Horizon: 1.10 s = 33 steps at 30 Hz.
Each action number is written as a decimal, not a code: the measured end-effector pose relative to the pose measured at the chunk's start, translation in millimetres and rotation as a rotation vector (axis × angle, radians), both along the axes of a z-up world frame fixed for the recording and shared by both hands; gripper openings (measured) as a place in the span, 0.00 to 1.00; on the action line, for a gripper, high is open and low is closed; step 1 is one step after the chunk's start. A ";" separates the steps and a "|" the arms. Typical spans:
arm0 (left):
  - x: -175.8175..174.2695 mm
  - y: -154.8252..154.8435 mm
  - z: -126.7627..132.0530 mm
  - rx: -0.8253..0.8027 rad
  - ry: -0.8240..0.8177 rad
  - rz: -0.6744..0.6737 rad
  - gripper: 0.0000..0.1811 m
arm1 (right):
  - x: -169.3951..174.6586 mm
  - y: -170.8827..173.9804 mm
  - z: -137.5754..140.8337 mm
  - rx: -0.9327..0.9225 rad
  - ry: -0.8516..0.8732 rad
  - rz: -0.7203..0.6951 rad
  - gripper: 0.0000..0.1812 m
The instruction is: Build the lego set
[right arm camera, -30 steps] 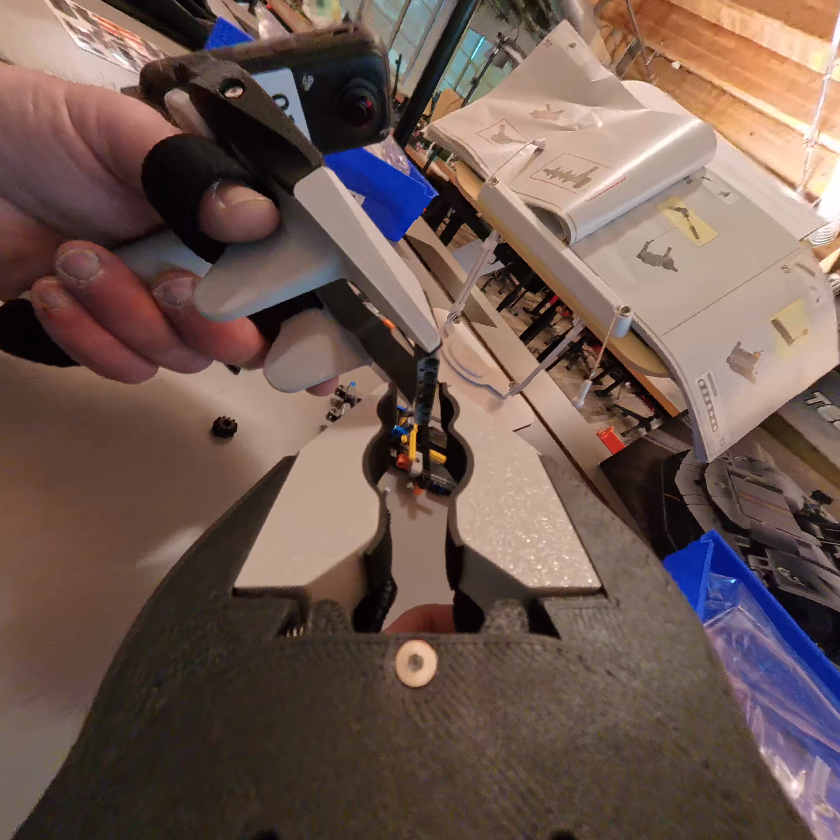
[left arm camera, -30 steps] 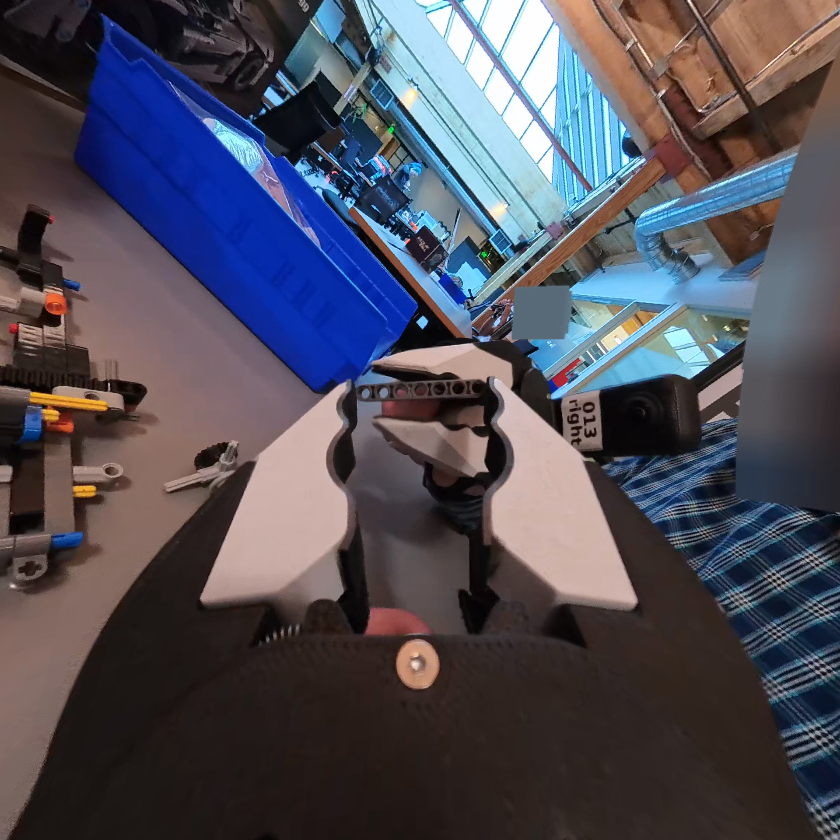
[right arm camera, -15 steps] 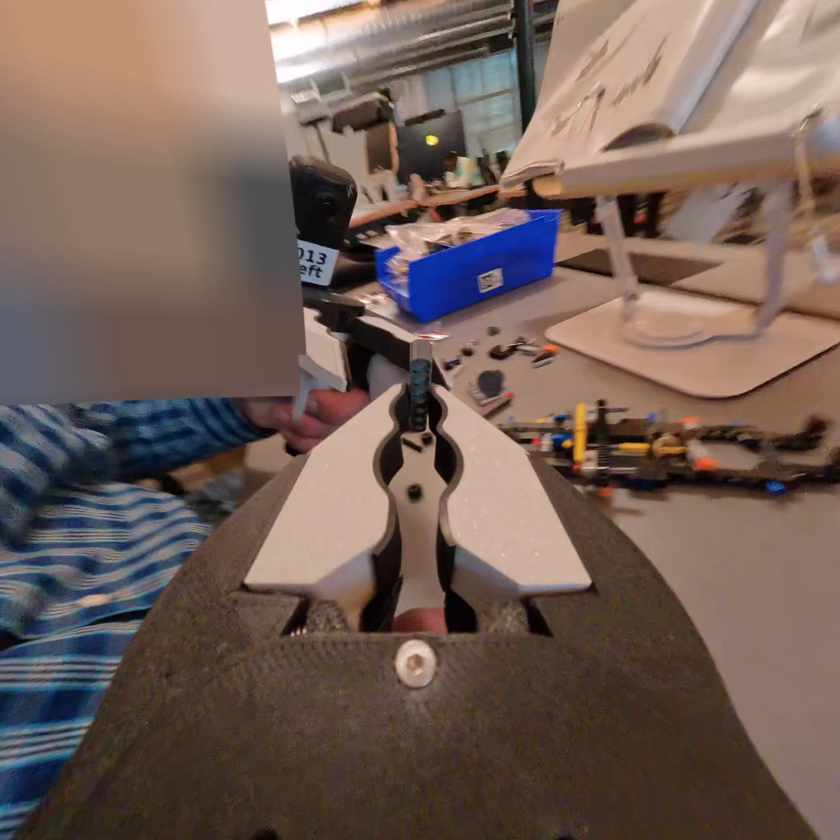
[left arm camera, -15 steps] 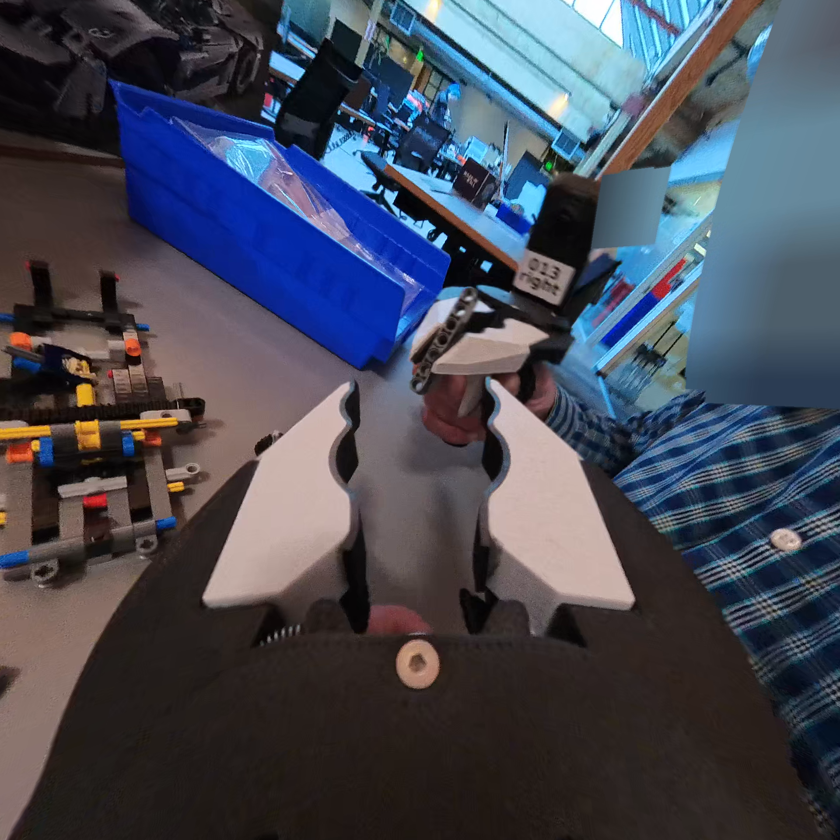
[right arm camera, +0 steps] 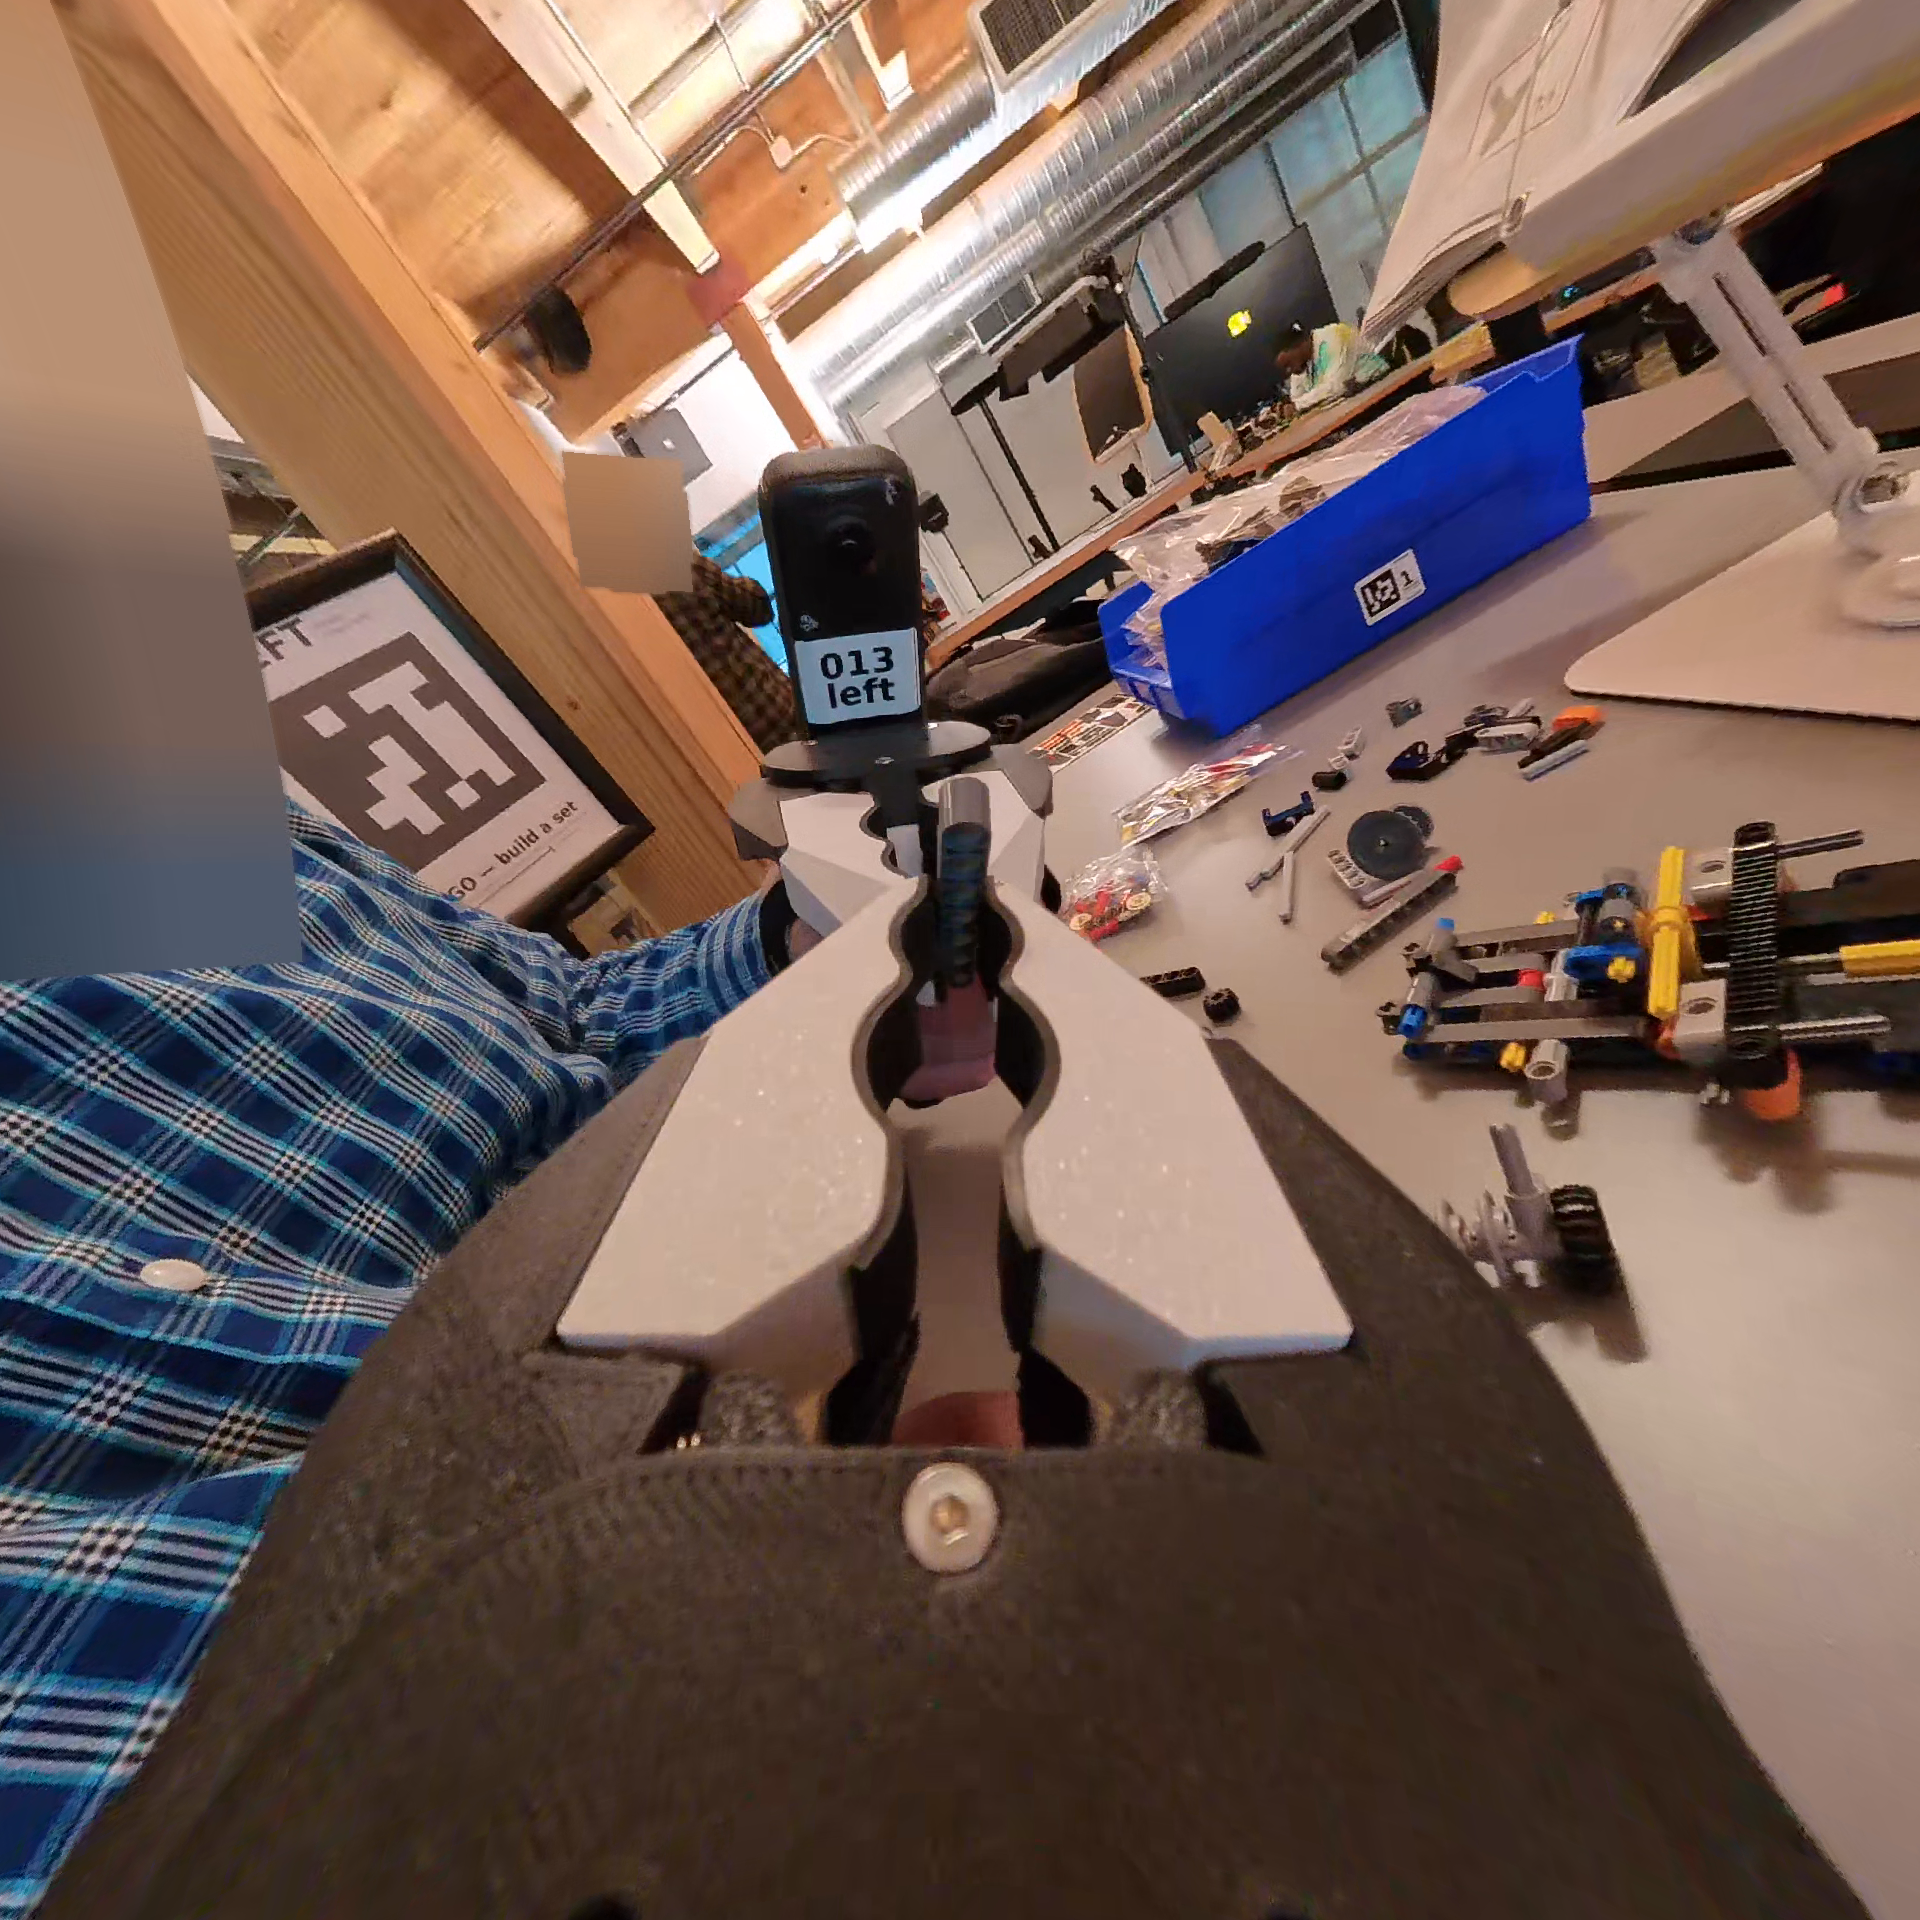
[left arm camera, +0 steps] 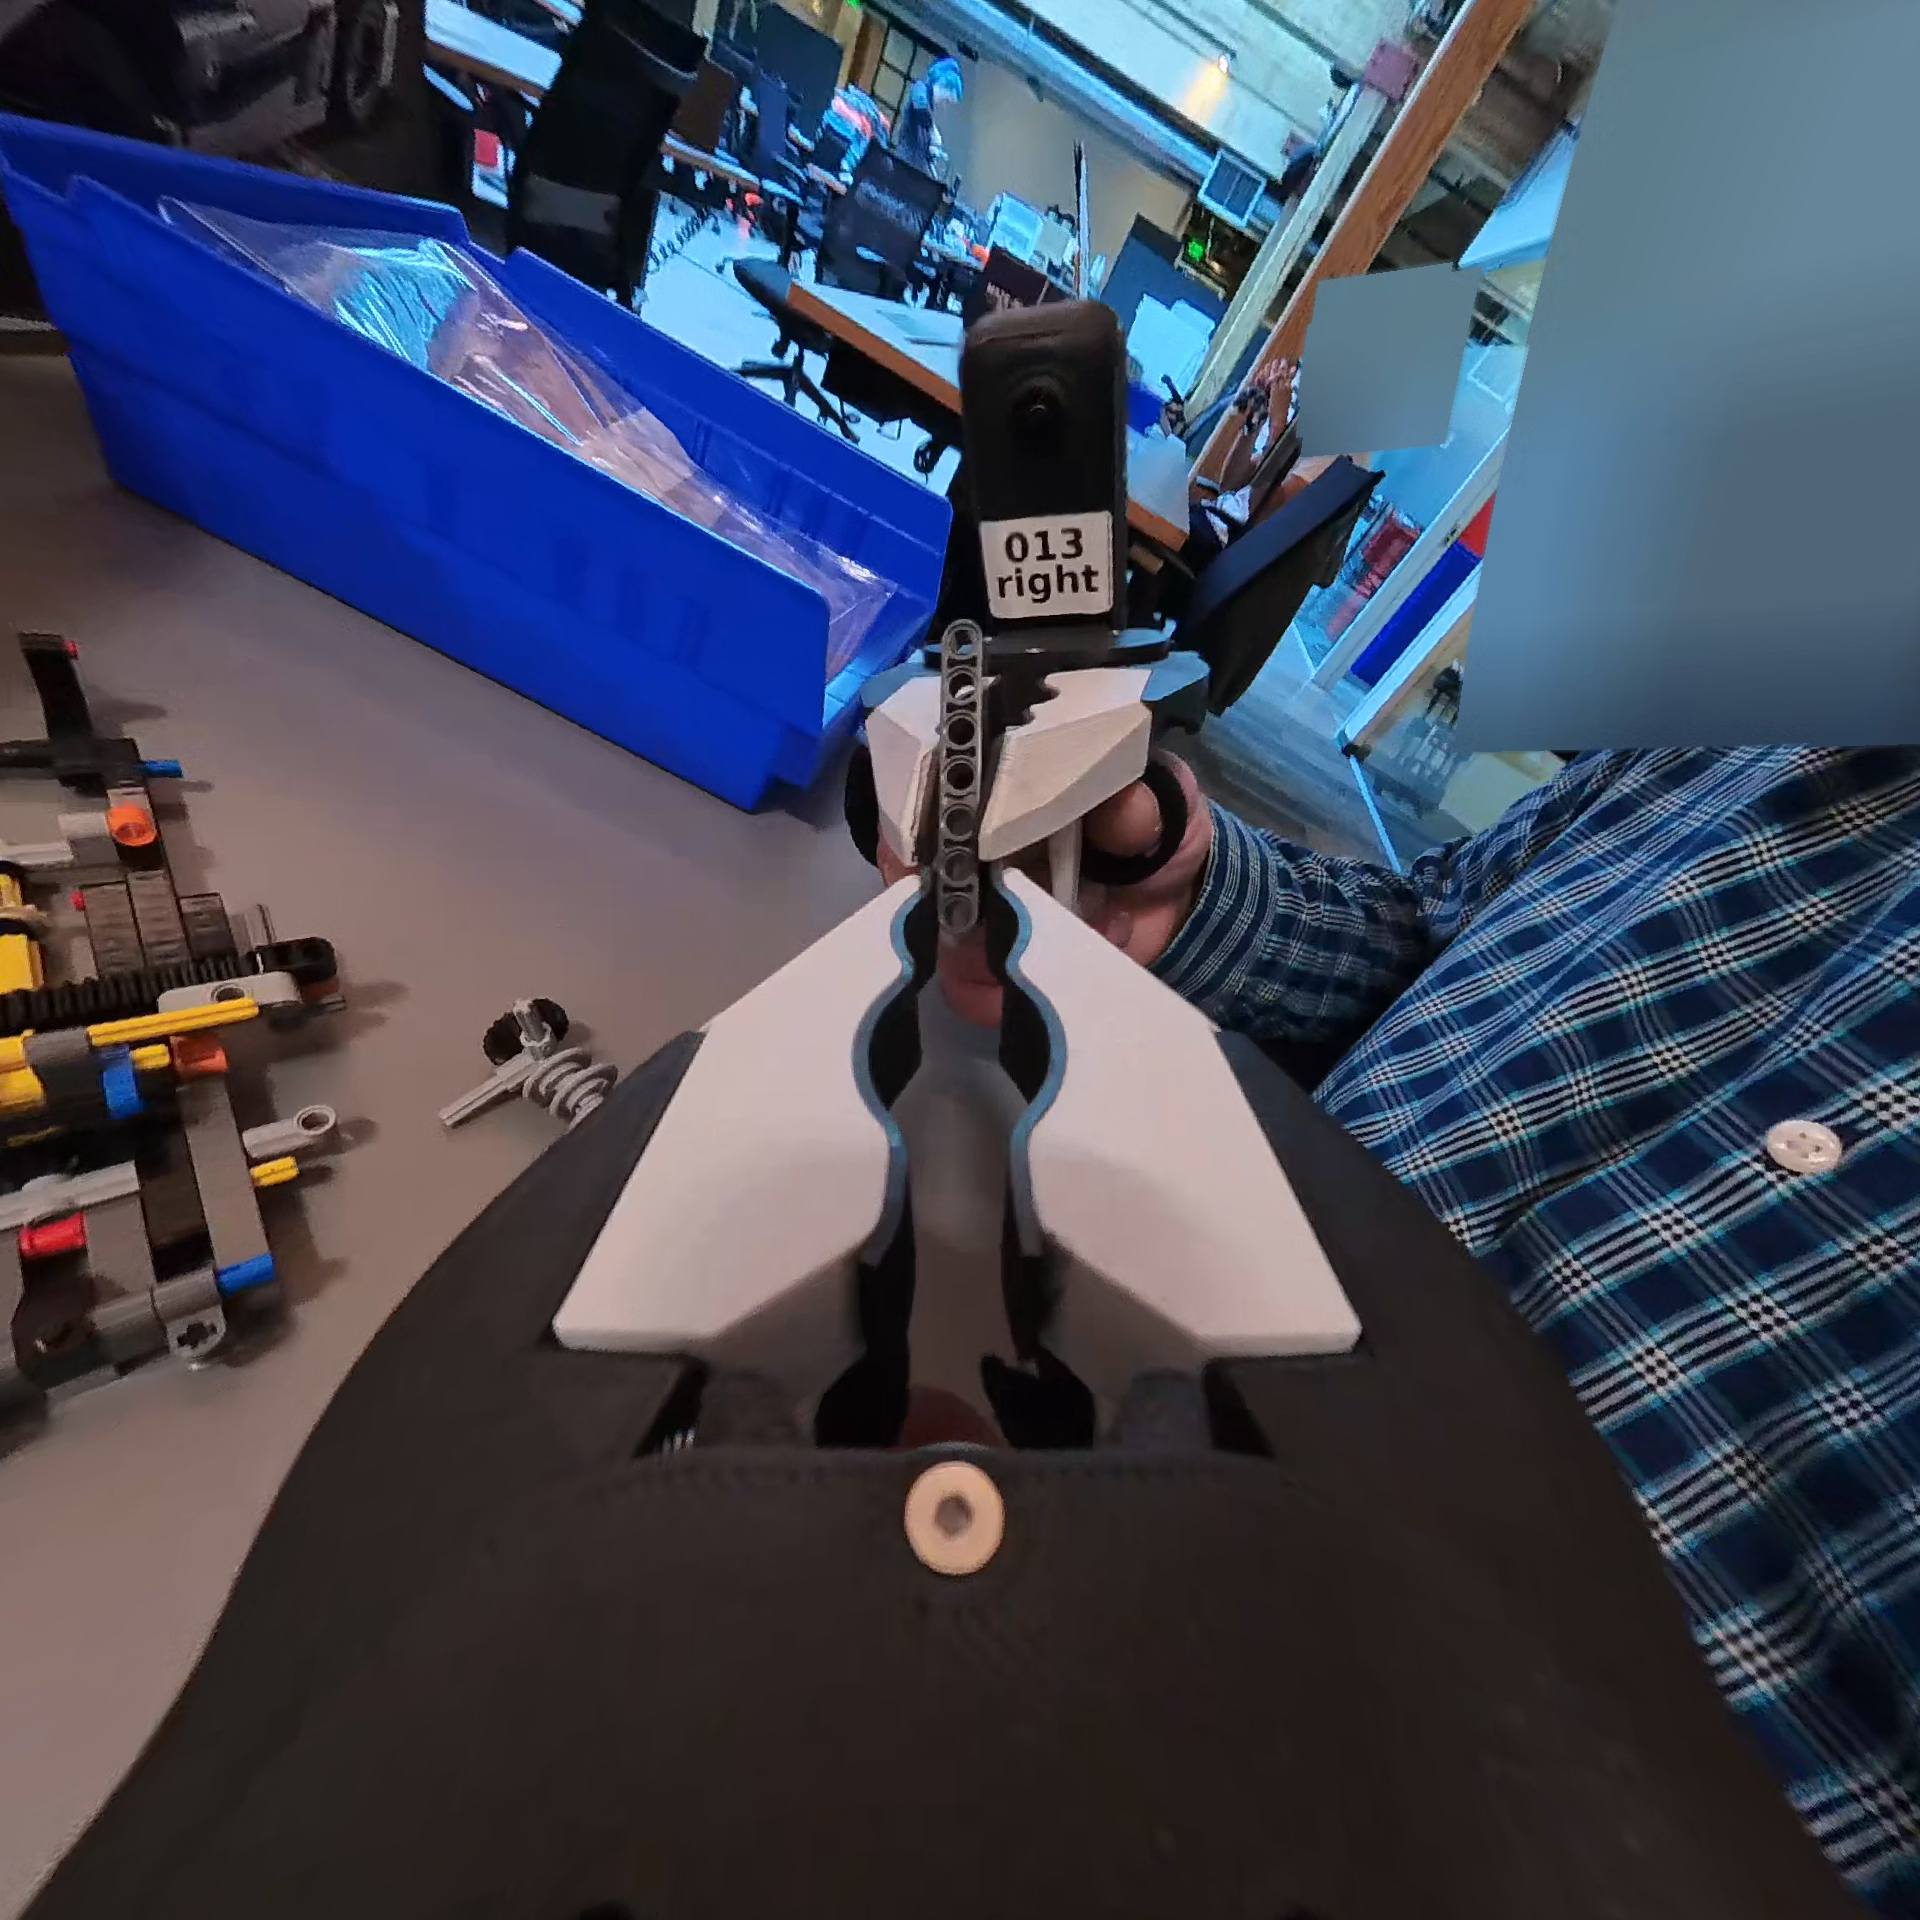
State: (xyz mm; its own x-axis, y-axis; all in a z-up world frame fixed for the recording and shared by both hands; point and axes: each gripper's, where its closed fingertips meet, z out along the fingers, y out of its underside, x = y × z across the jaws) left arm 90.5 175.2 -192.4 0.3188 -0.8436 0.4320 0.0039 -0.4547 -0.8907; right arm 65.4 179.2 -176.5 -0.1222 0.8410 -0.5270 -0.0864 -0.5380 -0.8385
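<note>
Grey table (right arm camera: 1714,1455) carries blue bin (right arm camera: 1382,582), scattered pieces (right arm camera: 1392,842).

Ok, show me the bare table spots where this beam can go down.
Free for the beam: the table strip between the long blue bin and the assembly; also the near edge past the small gear piece. Crowded: loose parts by the tagged bin.

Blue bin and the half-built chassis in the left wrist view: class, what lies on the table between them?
Only bare grey table between the blue bin and chassis, in the left wrist view.
</note>
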 end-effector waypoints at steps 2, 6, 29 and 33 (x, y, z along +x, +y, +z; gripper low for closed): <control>-2.0 0.3 1.6 -0.007 -0.017 0.013 0.03 | -1.0 3.9 0.8 0.015 -0.010 -0.036 0.09; -5.2 0.3 5.9 -0.029 -0.078 0.036 0.02 | 1.8 4.8 5.8 0.037 0.012 -0.060 0.04; -12.2 1.1 -0.4 0.078 0.046 0.062 0.08 | -4.0 -2.2 -2.8 0.085 -0.071 -0.033 0.02; -11.5 -0.8 -6.8 0.125 0.159 0.033 0.03 | -8.9 -3.5 -4.9 0.108 -0.109 -0.017 0.02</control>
State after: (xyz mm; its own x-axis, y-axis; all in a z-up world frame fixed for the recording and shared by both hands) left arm 79.0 174.4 -199.2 0.4031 -0.8753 0.2671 -0.1281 -0.3429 -0.9306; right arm 56.5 175.7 -181.4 -0.0547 0.8950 -0.4426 0.0003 -0.4433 -0.8964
